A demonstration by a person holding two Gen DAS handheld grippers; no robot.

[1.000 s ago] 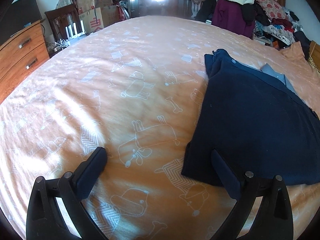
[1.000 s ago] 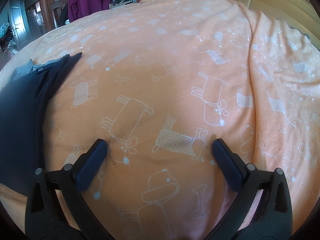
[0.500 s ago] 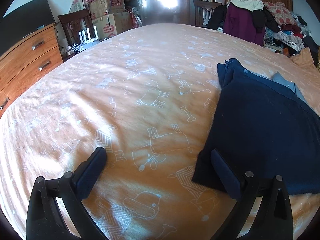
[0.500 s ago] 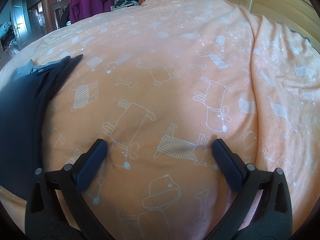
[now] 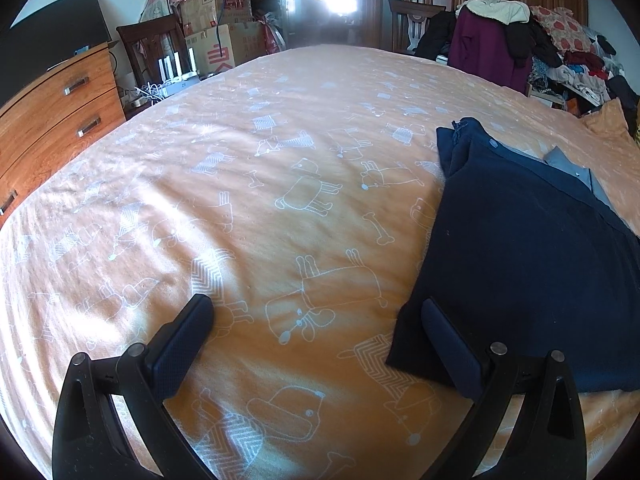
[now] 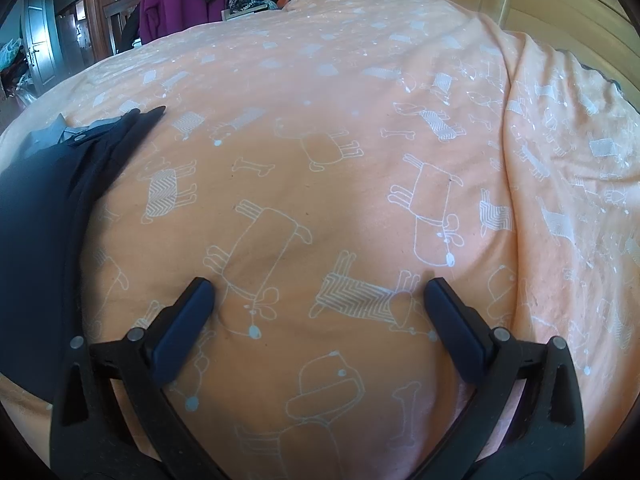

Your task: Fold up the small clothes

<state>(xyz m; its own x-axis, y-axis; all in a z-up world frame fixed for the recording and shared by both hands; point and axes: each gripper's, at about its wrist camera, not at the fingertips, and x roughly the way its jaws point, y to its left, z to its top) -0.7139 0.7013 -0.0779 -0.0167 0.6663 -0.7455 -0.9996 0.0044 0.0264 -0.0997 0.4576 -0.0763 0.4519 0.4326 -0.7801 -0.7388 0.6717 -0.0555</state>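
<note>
A folded navy garment (image 5: pixel 536 264) lies flat on the orange bedsheet (image 5: pixel 280 184) (printed with white dogs), a grey piece (image 5: pixel 576 172) showing under its far edge. The left tool (image 5: pixel 316 312) hovers spread wide at its near corner; the right tool (image 6: pixel 318 292), fingers apart, holds nothing beside it.

Count — one folded navy garment (image 5: pixel 532 264), one grey piece (image 5: pixel 576 172) showing beneath it. Two claws — left (image 5: pixel 316 312), right (image 6: pixel 318 292). One bed (image 5: pixel 280 184). One dresser (image 5: pixel 52 120), three drawer handles visible.
</note>
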